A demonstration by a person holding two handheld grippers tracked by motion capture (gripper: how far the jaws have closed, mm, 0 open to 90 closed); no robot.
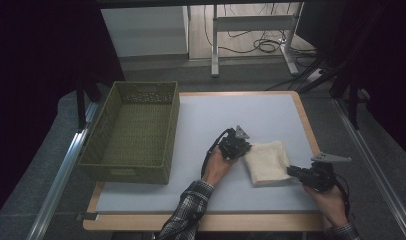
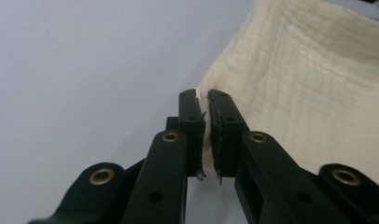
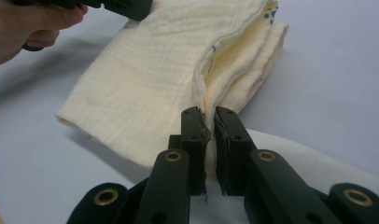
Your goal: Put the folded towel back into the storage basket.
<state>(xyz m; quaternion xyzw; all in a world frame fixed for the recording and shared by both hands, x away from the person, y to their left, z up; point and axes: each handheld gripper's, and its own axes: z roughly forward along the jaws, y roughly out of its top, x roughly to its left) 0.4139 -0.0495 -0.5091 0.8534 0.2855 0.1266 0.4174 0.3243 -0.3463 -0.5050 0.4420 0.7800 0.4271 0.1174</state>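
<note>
Nearest the lens, the right gripper (image 1: 294, 172) at lower right of the high view has its jaws pinched on a corner of the folded cream cloth (image 1: 267, 162). At centre frame, the left gripper (image 1: 243, 148) is clamped on the opposite corner. Cloth lies on the pale grey tabletop (image 1: 241, 117). Green woven basket (image 1: 133, 131) stands at left. Beyond, a desk frame (image 1: 251, 30) and floor cables (image 1: 266, 46).

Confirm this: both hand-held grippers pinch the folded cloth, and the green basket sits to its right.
Wrong side. In the high view the basket sits left of the cloth. The rest holds: the left hand-held gripper and right hand-held gripper each pinch a cloth edge.
</note>
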